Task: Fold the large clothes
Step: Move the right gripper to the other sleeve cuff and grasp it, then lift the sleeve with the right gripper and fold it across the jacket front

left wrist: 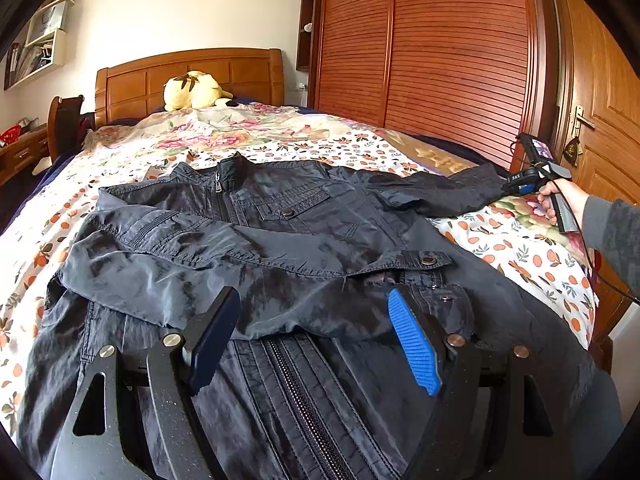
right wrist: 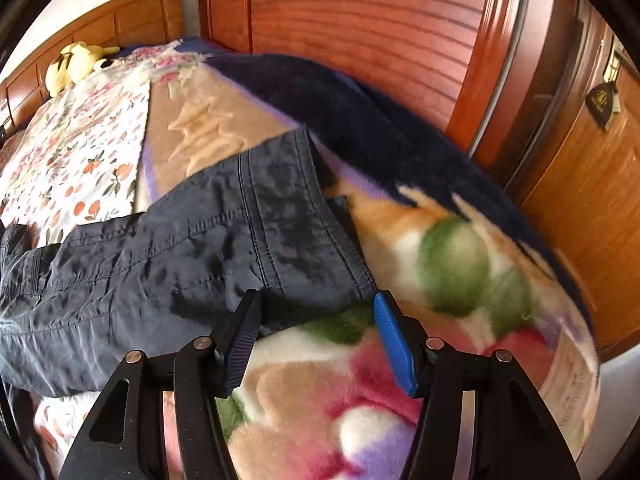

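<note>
Nearest me, my left tongs [left wrist: 314, 336] hover wide open, empty, over the dark navy zip jacket [left wrist: 280, 240] spread on the floral bed [left wrist: 520, 248]. Right tongs [right wrist: 316, 340] gape at its far-right sleeve cuff [right wrist: 304, 240], gripping nothing; closing early could snag the fleece blanket [right wrist: 440, 264].

Your left gripper [left wrist: 314, 320] is matte black, dusty, with round silver pivot screws; one finger pad is ribbed blue, the other dark; your right gripper [right wrist: 316, 324] matches it; your right hand [left wrist: 554, 200] grips a black handle trailing a thin black cable; your sleeve [left wrist: 614, 228] looks grey, perhaps mottled.
</note>
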{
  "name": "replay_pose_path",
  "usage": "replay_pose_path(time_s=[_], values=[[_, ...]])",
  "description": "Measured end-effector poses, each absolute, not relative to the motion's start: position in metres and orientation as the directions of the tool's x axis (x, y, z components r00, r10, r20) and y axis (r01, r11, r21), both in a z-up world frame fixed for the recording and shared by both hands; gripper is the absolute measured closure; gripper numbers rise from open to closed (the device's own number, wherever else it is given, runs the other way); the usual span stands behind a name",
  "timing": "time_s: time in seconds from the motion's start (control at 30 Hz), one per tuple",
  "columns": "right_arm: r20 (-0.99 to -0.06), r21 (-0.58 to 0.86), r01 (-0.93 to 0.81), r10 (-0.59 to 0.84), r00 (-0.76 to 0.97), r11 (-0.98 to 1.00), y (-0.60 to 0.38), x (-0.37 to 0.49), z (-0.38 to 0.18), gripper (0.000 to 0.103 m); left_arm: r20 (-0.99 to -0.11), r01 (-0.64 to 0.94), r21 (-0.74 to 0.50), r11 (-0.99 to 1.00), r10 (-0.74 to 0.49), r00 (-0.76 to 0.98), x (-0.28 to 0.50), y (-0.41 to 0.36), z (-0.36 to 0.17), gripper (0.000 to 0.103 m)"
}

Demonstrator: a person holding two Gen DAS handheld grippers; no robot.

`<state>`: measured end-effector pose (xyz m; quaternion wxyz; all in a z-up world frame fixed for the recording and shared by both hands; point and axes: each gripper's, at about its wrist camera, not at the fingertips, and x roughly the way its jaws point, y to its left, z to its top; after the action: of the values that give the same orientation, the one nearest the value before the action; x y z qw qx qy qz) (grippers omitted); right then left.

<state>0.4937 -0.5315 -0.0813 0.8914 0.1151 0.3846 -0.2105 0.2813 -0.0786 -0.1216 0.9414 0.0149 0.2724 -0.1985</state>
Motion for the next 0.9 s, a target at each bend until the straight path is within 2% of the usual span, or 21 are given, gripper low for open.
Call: replay_pose_path(time_s=[0.07,0.1,0.17,0.23,0.33,0.47,0.9], values=[[-0.744,0.029,0.459,-0.287,0.603,0.888,-0.531,0.502,-0.083,0.044,-0.522,0.382,-0.077,0.921,-0.364,0.772,0.281,-0.079,-0.122,0.026],[-0.747,0.019,0.453,-0.288,0.599,0.891,-0.53,0.508,-0.084,0.048,-0.523,0.383,-0.076,0.921,-0.364,0.771,0.281,-0.079,-0.122,0.026],[-0.748,0.025,0.409,-0.254,0.613,0.912,-0.533,0.519,-0.082,0.081,-0.526,0.383,-0.071,0.921,-0.36,0.77,0.281,-0.079,-0.123,0.026],[-0.727,-0.035,0.385,-0.288,0.624,0.922,-0.519,0.521,-0.077,0.089,-0.529,0.382,-0.065,0.922,-0.356,0.77,0.282,-0.079,-0.123,0.026],[-0.645,-0.079,0.351,-0.317,0.696,0.933,-0.492,0.515,-0.056,0.09,-0.528,0.376,-0.054,0.925,-0.346,0.775,0.281,-0.078,-0.121,0.026],[-0.606,-0.121,0.285,-0.298,0.738,0.951,-0.458,0.512,-0.029,0.09,-0.535,0.379,-0.052,0.924,-0.346,0.771,0.276,-0.075,-0.119,0.026],[-0.418,-0.196,0.063,-0.141,0.898,0.979,-0.324,0.433,0.062,0.09,-0.516,0.35,-0.035,0.936,-0.317,0.796,0.239,-0.039,-0.1,0.026]])
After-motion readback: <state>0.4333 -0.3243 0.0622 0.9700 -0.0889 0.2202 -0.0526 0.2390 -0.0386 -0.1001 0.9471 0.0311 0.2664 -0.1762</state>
